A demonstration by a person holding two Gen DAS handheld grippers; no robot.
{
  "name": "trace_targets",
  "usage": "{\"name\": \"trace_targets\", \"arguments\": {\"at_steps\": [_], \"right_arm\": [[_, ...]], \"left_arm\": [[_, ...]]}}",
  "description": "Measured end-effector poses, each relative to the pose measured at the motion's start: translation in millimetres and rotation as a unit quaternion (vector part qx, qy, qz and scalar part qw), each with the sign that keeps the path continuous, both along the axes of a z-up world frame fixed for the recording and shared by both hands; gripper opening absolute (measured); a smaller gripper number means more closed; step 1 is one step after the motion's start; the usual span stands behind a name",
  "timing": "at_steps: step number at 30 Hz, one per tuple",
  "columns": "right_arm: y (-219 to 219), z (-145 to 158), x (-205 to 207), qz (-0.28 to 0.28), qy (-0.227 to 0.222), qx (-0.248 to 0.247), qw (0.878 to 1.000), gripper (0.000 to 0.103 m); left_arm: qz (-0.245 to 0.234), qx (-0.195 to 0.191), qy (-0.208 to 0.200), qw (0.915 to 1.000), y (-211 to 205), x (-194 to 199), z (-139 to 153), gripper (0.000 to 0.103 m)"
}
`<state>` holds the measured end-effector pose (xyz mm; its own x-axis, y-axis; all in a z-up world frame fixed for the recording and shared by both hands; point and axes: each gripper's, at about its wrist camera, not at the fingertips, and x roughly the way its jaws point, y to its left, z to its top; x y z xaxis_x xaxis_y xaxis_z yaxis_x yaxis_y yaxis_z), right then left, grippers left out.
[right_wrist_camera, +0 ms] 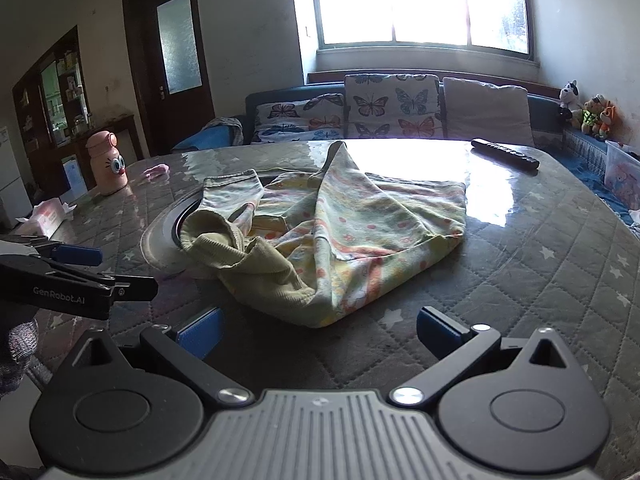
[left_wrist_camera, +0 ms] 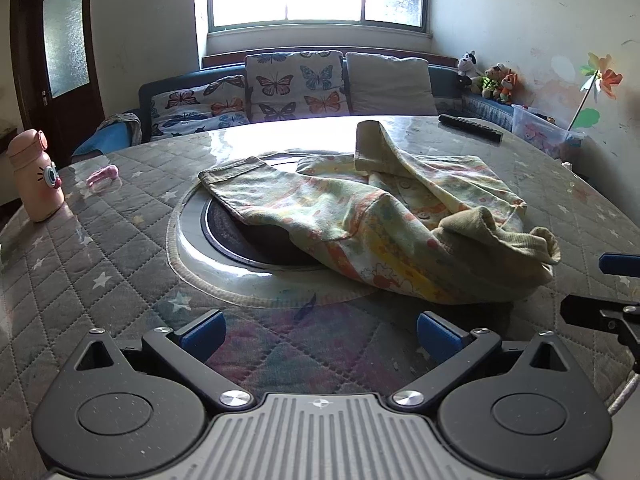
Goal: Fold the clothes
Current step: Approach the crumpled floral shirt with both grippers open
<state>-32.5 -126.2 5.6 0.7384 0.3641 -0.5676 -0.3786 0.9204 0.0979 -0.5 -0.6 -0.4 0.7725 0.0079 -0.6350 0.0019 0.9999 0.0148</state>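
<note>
at the far left of the round table a pink cartoon-faced flask stood upright on the quilted star-print cover, with a small pink thing lying just beyond it; i could not tell what that was. the left gripper hovered low over the near edge, its jaws spread wide, blue pads apart and nothing between them. ahead of it the patterned child's garment lay in a loose rumpled heap, partly over the round inset at the table's middle. one pale cuffed end was stretched out flat to the left, a ribbed olive cuff was bunched up on the right side, and another part was flopped back across the top. it was not folded, and not spread flat either.

further right the right gripper was also held low at the near edge, its jaws just as released, gripping nothing, well short of touching the cloth. a black remote control lay apart near the far right rim.

to my eye the heap fitted either a garment waiting to be laid out or one dropped partway through a fold. either way, any next grip would call for finding a clean single edge or corner, since the bunched cuff and overlapping layers could easily be pinched together.
</note>
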Motion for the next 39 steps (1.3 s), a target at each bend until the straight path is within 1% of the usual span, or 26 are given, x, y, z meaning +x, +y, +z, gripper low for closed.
{"name": "trace_targets", "arguments": {"at_steps": [2, 4, 8, 13, 21, 39], "right_arm": [[-0.1, 0.1, 0.4, 0.000, 0.006, 0.002, 1.000, 0.103], [2.7, -4.6, -2.0, 0.001, 0.004, 0.001, 1.000, 0.103], [5.6, -2.5, -4.7, 0.000, 0.002, 0.003, 1.000, 0.103], [5.3, -2.6, -7.1, 0.002, 0.001, 0.006, 1.000, 0.103], [8.4, -6.7, -6.2, 0.001, 0.011, 0.003, 1.000, 0.103], [10.1, -11.4, -1.2, -0.001, 0.029, -0.001, 1.000, 0.103]], "left_arm": [[0.000, 0.000, 0.000, 1.0000, -1.6, -1.2, -1.0, 0.103], [-0.001, 0.001, 0.001, 1.0000, -3.1, -2.3, -2.0, 0.103], [-0.001, 0.002, 0.002, 1.0000, -7.1, -5.4, -4.2, 0.103], [-0.006, -0.003, 0.008, 0.9999, -3.2, -3.3, -0.4, 0.103], [-0.006, -0.003, 0.018, 0.9998, -4.0, -1.3, -3.8, 0.103], [-0.015, -0.001, 0.027, 0.9995, -9.0, -0.2, -7.5, 0.103]]}}
